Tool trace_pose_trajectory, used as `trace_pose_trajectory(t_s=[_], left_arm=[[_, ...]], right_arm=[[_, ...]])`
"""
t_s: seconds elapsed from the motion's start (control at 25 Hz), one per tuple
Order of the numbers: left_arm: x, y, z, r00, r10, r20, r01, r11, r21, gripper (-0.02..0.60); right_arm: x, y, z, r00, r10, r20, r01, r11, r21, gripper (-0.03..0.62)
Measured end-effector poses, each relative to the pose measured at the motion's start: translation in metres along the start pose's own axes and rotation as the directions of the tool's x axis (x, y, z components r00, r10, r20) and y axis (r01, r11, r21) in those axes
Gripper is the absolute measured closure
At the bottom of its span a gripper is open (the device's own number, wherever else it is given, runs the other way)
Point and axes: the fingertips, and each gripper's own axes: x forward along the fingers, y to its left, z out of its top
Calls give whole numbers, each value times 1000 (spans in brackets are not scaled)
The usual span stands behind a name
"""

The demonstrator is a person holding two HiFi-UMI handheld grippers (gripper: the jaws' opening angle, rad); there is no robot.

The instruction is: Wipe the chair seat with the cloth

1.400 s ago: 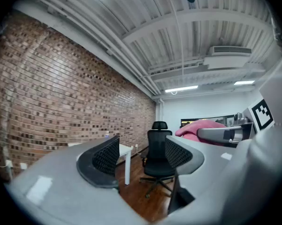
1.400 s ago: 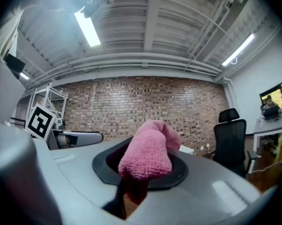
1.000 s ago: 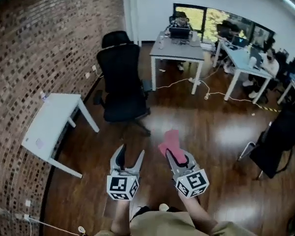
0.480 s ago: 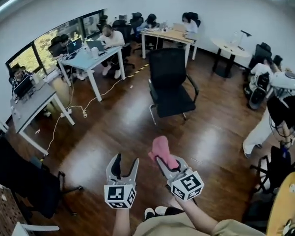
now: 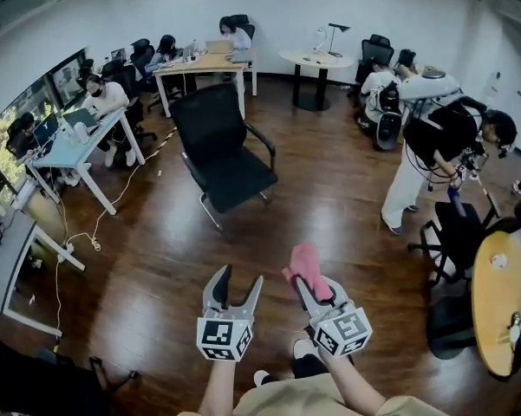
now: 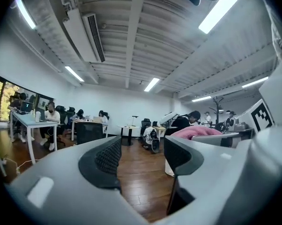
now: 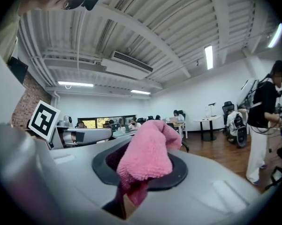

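my right gripper [image 5: 312, 282] pinched the pink cloth [image 5: 304, 260], my left gripper [image 5: 238, 277] gaped empty, the chair seat [image 5: 240, 181] lay well ahead-left.

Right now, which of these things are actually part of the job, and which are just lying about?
For the job: pink cloth, pinched in the right gripper; black chair ahead; left gripper, open and empty.
Just about: long desk, round white table, yellow table, standing person.

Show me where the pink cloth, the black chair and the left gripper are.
pink cloth [image 5: 306, 264]: head view, on its bunched middle.
black chair [image 5: 240, 180]: head view, on the seat.
left gripper [image 5: 240, 277]: head view, midway between its fingertips.
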Motion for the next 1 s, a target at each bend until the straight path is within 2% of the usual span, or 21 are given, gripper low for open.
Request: trace_pose_trajectory(t_s=[0.16, 0.28, 0.56, 0.68, 0.8, 0.92, 1.0], left_arm=[[48, -22, -2, 997, -79, -14, 79, 997, 1, 307], [98, -50, -1, 987, -163, -16, 163, 987, 10, 308], [228, -172, -11, 923, -384, -16, 385, 923, 5, 310], [265, -214, -15, 895, -444, -25, 445, 896, 0, 314], [295, -237, -20, 871, -489, -40, 489, 872, -4, 314], [322, -233, -25, 871, -489, -47, 490, 872, 3, 316], [344, -220, -26, 891, -452, -47, 453, 891, 19, 316]], right_arm=[[-10, -53, 6, 995, -99, 28, 98, 995, 23, 530], [-17, -99, 14, 983, -173, 59, 172, 985, 32, 530], [-69, -234, 29, 932, -341, 119, 339, 940, 39, 530], [-91, -280, 34, 906, -406, 121, 403, 914, 46, 528], [-96, -312, 34, 890, -441, 116, 437, 898, 57, 528], [-72, -331, 28, 900, -422, 112, 418, 907, 55, 528], [-47, -346, 26, 918, -382, 105, 377, 924, 58, 528]])
